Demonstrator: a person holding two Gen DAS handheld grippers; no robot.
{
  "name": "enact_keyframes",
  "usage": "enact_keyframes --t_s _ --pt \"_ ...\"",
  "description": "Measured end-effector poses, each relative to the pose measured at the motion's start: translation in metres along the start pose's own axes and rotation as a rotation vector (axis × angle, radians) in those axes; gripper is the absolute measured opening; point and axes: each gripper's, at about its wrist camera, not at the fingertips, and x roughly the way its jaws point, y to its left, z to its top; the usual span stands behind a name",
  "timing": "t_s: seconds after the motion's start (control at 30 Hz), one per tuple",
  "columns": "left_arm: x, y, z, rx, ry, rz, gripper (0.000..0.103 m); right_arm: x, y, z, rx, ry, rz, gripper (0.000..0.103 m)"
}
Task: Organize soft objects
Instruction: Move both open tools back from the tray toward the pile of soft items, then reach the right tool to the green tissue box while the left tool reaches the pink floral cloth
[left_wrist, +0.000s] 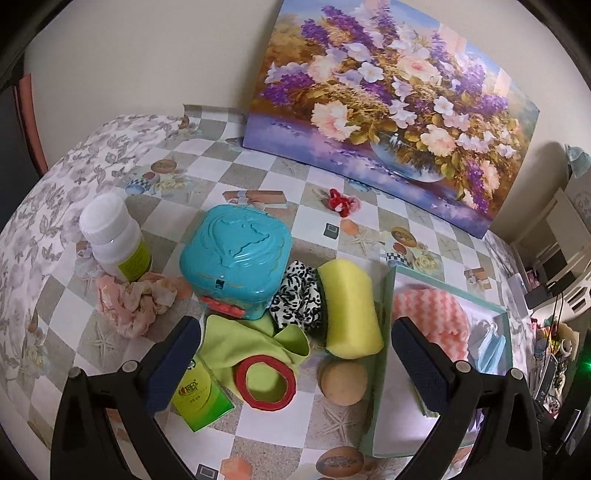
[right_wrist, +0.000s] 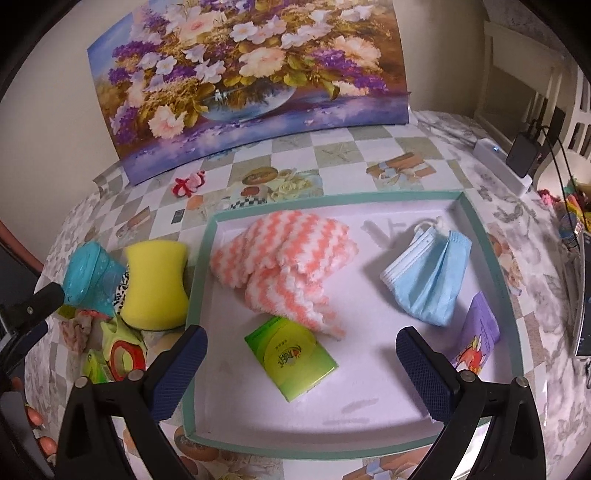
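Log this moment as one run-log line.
left tool: open, over clutter | right tool: open, over tray | in tray: towel, mask | sponge: outside

green tissue packs (right_wrist: 291, 358) (left_wrist: 201, 397): logo print, illegible; no readable text.

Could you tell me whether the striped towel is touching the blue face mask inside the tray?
Apart. The right wrist view shows the striped towel and the face mask lying separately, with a bare strip of the tray floor between them.

sponge (right_wrist: 154, 287) left of tray (right_wrist: 480, 236), towel (right_wrist: 284, 266) inside
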Motion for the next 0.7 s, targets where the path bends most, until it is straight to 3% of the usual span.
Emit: enact_keyframes --t_s 0.17,0.33,0.57,0.7 --pt "0.0 0.006 0.003 -0.016 0.004 0.015 0.103 -0.006 0.015 0.002 -0.036 -0.032 0.024 0.103" --pt "-0.002 0.02 0.008 -0.071 -0.01 0.035 0.103 -0.001 0.029 -0.003 -0.044 0.005 0.097 0.103" --pt "0.0 0.029 0.014 -0.1 0.013 -0.021 0.103 0.002 0.056 -0.009 -0.114 0.014 0.109 0.103" --pt "-0.002 0.038 0.019 -0.05 0.0 0.063 0.103 0.004 0.078 -0.011 -0.158 0.021 0.133 0.103"
